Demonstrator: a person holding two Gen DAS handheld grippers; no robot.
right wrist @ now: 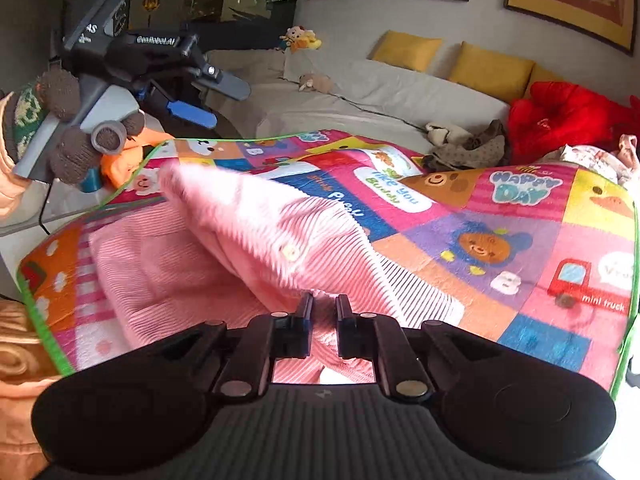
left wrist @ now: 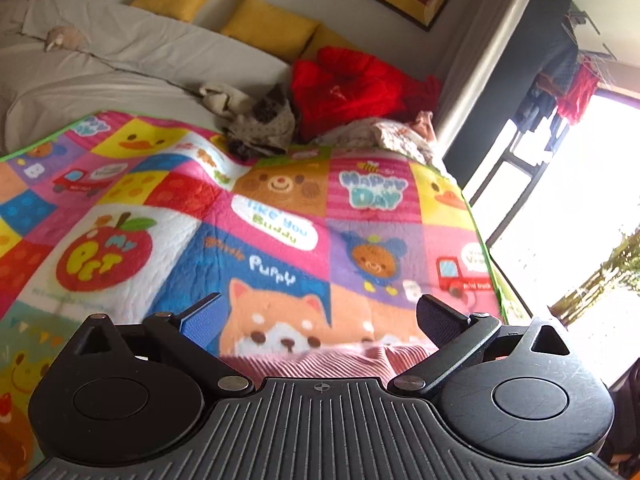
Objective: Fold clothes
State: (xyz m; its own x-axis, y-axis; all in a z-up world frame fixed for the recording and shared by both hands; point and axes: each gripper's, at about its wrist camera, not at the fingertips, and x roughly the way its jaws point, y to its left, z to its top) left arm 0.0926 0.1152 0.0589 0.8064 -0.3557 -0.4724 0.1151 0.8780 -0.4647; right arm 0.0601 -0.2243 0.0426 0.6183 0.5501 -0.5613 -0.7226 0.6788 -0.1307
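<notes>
A pink ribbed garment [right wrist: 256, 240] with a white button lies on the colourful patchwork quilt [right wrist: 520, 240]. My right gripper [right wrist: 323, 320] is shut on a fold of the pink garment and lifts it off the quilt, the cloth trailing up to the left. My left gripper [left wrist: 320, 316] is open and empty above the quilt [left wrist: 280, 208]; a strip of the pink garment [left wrist: 320, 360] shows just below its fingers. The left gripper also shows in the right wrist view [right wrist: 208, 96], held high at the far left, jaws apart.
A pile of clothes sits at the quilt's far edge: a red garment [left wrist: 344, 88], a grey-brown one [left wrist: 260, 124] and a floral one [left wrist: 384, 132]. Yellow cushions [left wrist: 268, 24] line the wall. A bright window [left wrist: 580, 200] is at right. Orange cloth [right wrist: 20, 360] lies at left.
</notes>
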